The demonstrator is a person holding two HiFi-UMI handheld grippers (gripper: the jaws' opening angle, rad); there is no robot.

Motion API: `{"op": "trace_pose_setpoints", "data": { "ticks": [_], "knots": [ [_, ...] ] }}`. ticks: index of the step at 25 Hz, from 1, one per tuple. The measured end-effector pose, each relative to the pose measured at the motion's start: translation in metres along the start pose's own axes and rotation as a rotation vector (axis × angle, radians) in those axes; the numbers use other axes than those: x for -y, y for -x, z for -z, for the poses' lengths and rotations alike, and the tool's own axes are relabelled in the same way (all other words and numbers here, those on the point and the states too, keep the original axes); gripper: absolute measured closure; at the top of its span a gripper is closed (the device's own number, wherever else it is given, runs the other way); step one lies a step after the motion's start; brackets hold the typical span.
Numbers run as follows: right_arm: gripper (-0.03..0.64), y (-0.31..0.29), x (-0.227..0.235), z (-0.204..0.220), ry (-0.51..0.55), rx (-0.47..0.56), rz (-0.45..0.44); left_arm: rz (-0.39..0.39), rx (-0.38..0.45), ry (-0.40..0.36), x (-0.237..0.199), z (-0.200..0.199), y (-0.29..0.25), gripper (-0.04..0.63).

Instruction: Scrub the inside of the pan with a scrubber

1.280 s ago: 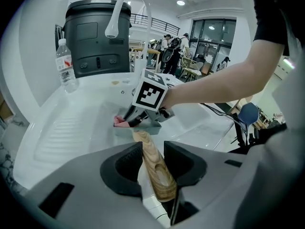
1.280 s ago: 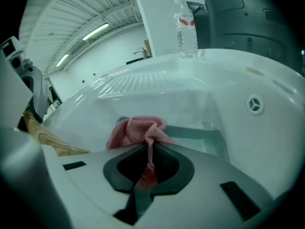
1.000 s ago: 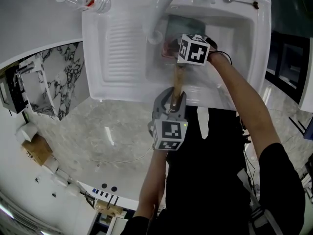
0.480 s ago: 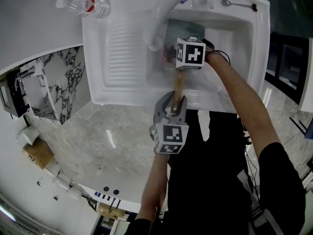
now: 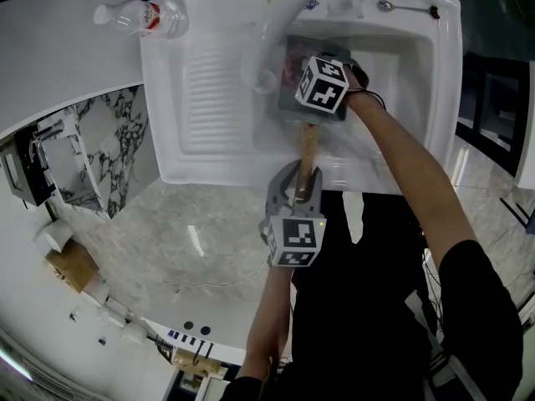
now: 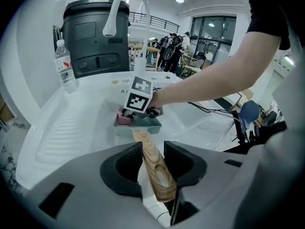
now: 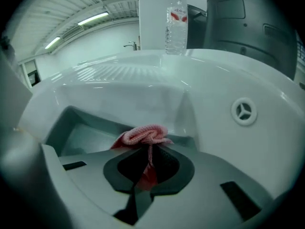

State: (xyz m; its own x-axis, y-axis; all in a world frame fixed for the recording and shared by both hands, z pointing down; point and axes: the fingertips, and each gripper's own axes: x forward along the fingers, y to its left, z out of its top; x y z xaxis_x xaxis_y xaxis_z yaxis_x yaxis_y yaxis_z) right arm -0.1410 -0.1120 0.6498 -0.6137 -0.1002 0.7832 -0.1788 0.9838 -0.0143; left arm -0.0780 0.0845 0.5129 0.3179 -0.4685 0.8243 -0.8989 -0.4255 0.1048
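Two grippers work over a white sink (image 5: 167,98) in the upper half of the head view. The left gripper (image 5: 299,180), at centre, clamps the wooden handle (image 5: 308,150) of a grey pan (image 5: 288,107) that sits in the basin. The right gripper (image 5: 322,83) reaches down into the pan. A bottle (image 5: 138,8) lies on its side at upper left.

Left gripper view: the jaws are clenched on the handle at lower centre, and the pan is at mid-frame.

Right gripper view: the jaws pinch a pink scrubber (image 7: 143,136) at centre, inside the pan.
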Motion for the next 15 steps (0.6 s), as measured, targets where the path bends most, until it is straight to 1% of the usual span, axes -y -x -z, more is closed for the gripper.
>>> {"op": "trace_pose_setpoints", "data": {
  "ticks": [6, 9, 11, 12, 13, 15],
  "knots": [
    [0.578, -0.010, 0.031, 0.011, -0.028, -0.041, 0.141, -0.002, -0.001, 0.007, 0.000, 0.001, -0.001, 0.436],
    [0.578, -0.011, 0.042, 0.019, -0.083, -0.065, 0.183, -0.007, -0.001, 0.007, -0.001, 0.001, -0.001, 0.436],
    [0.578, -0.009, 0.043, 0.023, -0.129, -0.074, 0.179, -0.011, -0.002, 0.009, -0.001, 0.000, -0.001, 0.436],
    [0.578, -0.007, 0.040, 0.024, -0.147, -0.077, 0.162, -0.013, -0.003, 0.009, -0.001, 0.001, -0.001, 0.436],
    [0.578, -0.005, 0.035, 0.024, -0.160, -0.077, 0.133, -0.014, -0.002, 0.011, -0.001, 0.001, -0.001, 0.436],
    [0.578, 0.002, 0.019, 0.022, -0.172, -0.061, 0.047, -0.012, -0.004, 0.018, 0.000, 0.002, -0.001, 0.436]
  ]
}}
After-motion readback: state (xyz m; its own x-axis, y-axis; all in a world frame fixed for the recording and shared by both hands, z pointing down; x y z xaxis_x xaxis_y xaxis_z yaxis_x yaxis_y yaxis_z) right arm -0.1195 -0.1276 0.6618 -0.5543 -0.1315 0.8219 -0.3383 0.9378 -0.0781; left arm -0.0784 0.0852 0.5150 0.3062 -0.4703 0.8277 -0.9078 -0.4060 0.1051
